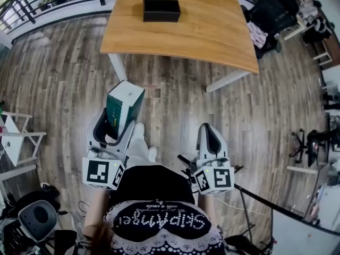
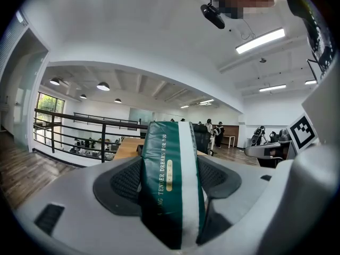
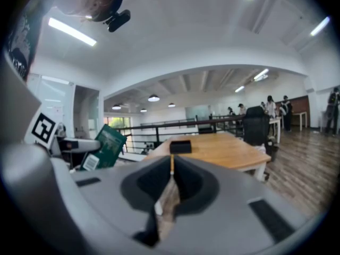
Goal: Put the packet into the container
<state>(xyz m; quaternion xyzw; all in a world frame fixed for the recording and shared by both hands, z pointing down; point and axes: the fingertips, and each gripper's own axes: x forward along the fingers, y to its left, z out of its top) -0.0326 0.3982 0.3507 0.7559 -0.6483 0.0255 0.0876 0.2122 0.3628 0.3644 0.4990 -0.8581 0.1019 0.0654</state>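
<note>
The left hand-held gripper [image 1: 115,127] is clamped on the green-and-white packet [image 1: 125,102], with a jaw pressing in from each side and the packet standing up above them. The right hand-held gripper [image 1: 212,140] carries nothing, and its jaws are drawn together to a thin slit. Both hang over the wooden floor [image 1: 64,73], well short of the black container [image 1: 161,9], which sits on the tabletop [image 1: 212,33] and seems open-topped. The step in hand looks like the carry. Next, the packet probably needs bringing forward above the container, lining up with its opening, lowering in and releasing.
</note>
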